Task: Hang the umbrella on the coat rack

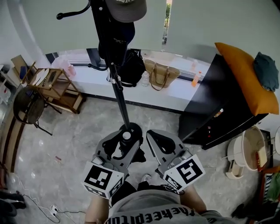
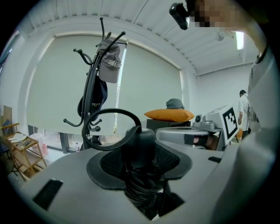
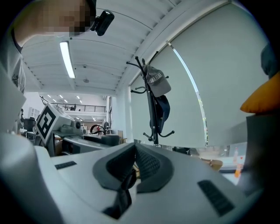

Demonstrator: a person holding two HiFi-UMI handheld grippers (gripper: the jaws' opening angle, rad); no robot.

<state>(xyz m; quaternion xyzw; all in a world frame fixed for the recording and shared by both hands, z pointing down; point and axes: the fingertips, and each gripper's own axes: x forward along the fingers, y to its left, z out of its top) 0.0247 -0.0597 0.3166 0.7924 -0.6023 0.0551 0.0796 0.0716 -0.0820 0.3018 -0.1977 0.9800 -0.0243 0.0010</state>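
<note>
Head view: both grippers are seen low in the frame, side by side above the floor [image 1: 65, 131]. The left gripper [image 1: 124, 136] is clamped on a black folded umbrella [image 1: 119, 148], which is held just in front of the round foot of the rack [image 1: 119, 94]. The right gripper [image 1: 151, 135] is held just beside it, its jaws brought together. The rack's pole is seen rising from the floor near the window ledge [image 1: 94, 81]; a grey cap [image 1: 127, 8] and a dark cap [image 1: 118, 39] are hung at its top. A black bag [image 1: 131, 68] and a woven bag [image 1: 159, 74] are set on the ledge. At the floor's right edge a black cabinet [image 1: 218, 105] is topped by an orange cushion [image 1: 245, 74].

Left gripper view: the jaws are pressed on the umbrella's bundled body, and its handle end stands up between the pads – a thin black loop [image 2: 113, 113] is arched over to the left. The rack is seen beyond, well apart from the umbrella, so nothing of the umbrella is hung on a hook. The right gripper's marker cube is visible at the right.

Right gripper view: the pads are met at their tips – nothing is seen clamped between them. The rack with its caps is seen ahead, and the left gripper at the left edge.
</note>
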